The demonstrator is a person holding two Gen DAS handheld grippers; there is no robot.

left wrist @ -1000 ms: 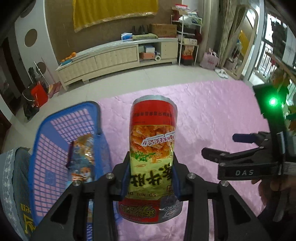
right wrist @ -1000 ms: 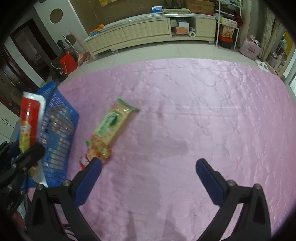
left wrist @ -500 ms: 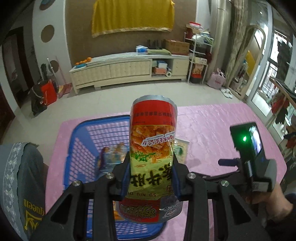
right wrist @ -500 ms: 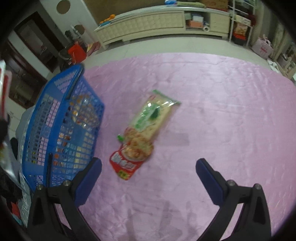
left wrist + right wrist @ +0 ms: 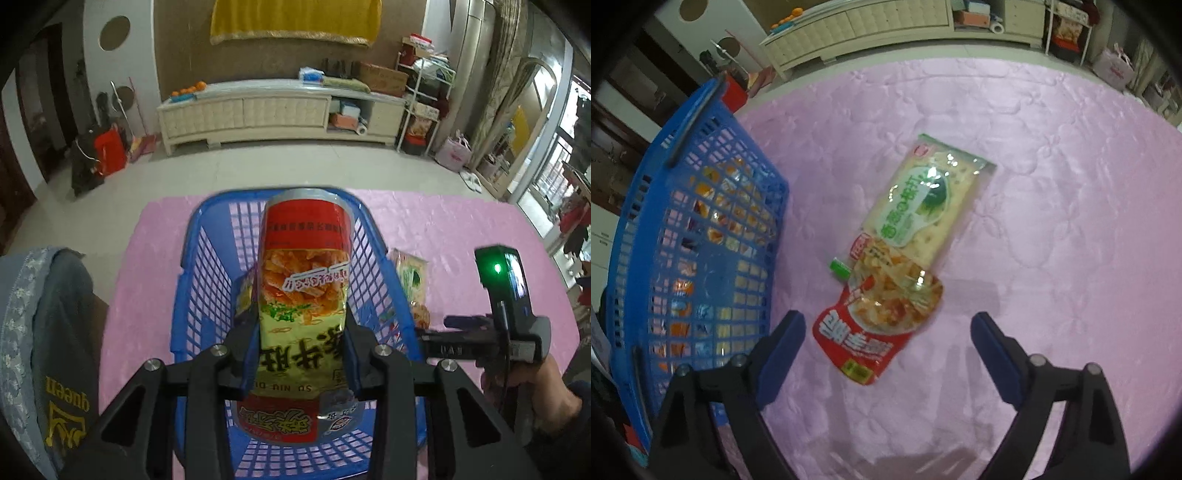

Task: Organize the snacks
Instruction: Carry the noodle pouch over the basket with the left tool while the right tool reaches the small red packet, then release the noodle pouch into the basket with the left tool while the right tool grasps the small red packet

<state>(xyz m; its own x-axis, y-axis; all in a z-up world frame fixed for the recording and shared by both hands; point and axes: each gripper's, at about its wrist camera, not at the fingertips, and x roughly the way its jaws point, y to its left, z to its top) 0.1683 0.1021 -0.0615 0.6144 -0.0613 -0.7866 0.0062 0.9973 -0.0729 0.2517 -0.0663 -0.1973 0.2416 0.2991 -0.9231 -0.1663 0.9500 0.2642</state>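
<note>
Pink quilted cover [image 5: 1052, 184] over the floor, cream cabinet behind. At left, blue basket [image 5: 701, 221] with wrappers showing through the mesh, too blurred to name. Above it, left gripper [image 5: 301, 354] clenched on a red-and-yellow snack bag [image 5: 304, 295], which hides most of the basket's contents. Just right of the basket, on the cover, a green cracker pack [image 5: 931, 195] overlapping a red pouch [image 5: 879, 325]. Right gripper [image 5: 886, 350] over the pouch, jaws wide apart but closing, touching nothing.

A red-and-gold snack bag [image 5: 304, 295] stands upright above the blue mesh basket [image 5: 207, 266], while a green cracker pack [image 5: 923, 199] and red pouch [image 5: 875, 325], overlapping, lie flat on the pink tabletop [image 5: 1052, 221] just beside the basket.
</note>
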